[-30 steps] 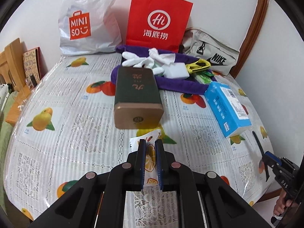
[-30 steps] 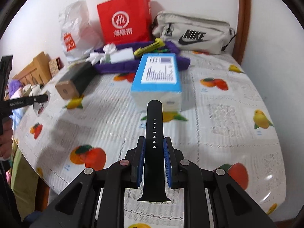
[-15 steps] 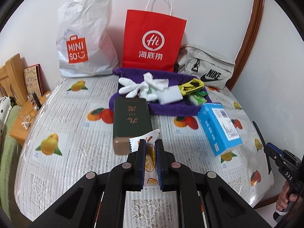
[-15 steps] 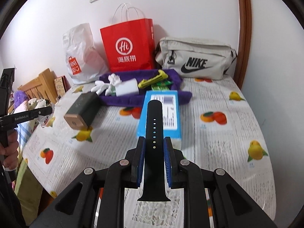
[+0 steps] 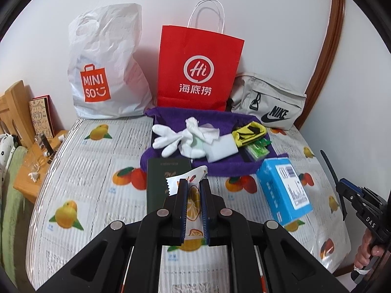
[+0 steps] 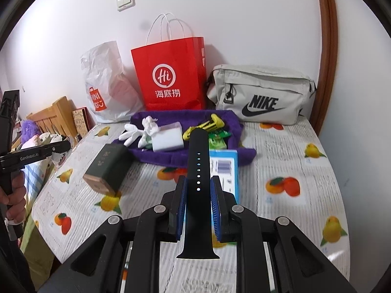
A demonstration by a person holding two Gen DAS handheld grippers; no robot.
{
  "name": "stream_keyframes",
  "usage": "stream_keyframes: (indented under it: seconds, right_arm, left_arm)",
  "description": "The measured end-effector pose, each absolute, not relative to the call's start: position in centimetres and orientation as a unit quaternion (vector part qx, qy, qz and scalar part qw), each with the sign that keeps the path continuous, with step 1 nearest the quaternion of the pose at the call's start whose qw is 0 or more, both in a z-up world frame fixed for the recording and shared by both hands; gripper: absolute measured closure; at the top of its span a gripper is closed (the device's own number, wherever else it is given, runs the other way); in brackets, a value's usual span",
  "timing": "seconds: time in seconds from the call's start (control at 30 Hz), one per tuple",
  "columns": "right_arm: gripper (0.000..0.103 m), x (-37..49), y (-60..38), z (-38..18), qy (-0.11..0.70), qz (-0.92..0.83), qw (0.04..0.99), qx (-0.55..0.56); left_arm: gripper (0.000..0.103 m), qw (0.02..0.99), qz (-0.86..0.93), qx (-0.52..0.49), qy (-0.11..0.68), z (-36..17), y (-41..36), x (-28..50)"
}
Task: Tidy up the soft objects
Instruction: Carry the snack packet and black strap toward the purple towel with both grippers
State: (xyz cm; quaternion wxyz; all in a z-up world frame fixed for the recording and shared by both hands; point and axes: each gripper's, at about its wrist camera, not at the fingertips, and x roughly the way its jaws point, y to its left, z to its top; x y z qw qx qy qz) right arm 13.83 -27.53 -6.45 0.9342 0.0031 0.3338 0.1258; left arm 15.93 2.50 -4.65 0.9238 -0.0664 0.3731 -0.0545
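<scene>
My left gripper is shut on a small white sachet printed with orange slices, held above the table. My right gripper is shut on a black watch strap with a row of holes, which sticks up past the fingers. Farther back lies a purple towel carrying white gloves, a white sponge block, a yellow-black sock and green packets. In the right wrist view the same towel sits mid-table.
A dark green tin and a blue box lie in front of the towel. At the wall stand a white Miniso bag, a red paper bag and a grey Nike pouch. A wooden bedside shelf is on the left.
Both grippers have risen and drawn back from the table with their loads, so the tin, box and towel now look smaller and farther away.
</scene>
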Motion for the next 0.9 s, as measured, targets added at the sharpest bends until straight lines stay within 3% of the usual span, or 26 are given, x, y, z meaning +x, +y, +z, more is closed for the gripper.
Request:
stream_keyframes:
  seconds: [0.9]
  right_arm:
    - [0.084,31.6,-23.0,-9.3,0.359,0.164,0.919,-0.013]
  left_arm:
    - [0.093,0.910,-0.055,-0.056,0.406,-7.9,2.1,30.1]
